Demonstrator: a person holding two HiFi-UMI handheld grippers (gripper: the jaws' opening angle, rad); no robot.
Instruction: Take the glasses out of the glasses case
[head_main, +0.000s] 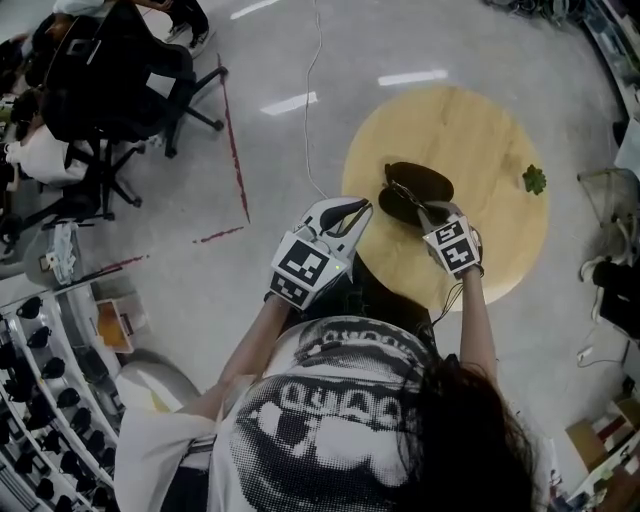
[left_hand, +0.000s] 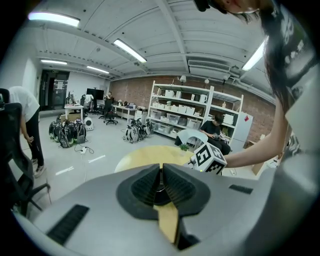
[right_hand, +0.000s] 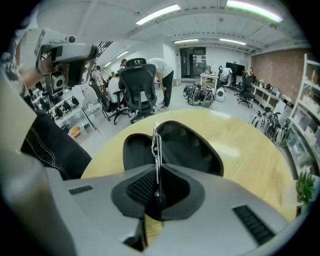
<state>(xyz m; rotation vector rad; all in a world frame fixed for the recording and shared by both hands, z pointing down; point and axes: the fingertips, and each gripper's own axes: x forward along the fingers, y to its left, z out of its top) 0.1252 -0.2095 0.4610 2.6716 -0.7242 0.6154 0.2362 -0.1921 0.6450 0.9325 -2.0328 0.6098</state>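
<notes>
Extraction step: R gripper (right_hand: 156, 172) nipped on glasses (right_hand: 155, 142) frame over open glasses case (right_hand: 195, 147), L gripper (left_hand: 161, 175) pressed together, empty; next likely req. straight lift clear w/o snagging.

Dark glasses case (head_main: 425, 180), open flat; thin metal glasses (right_hand: 155, 145) edge-on over it.

Black glasses case (head_main: 428, 180), silver-framed glasses (right_hand: 155, 141), pale wood-grain table (head_main: 490, 125), green plant (head_main: 534, 180), grey floor (head_main: 290, 150) with red lines (head_main: 236, 150)
</notes>
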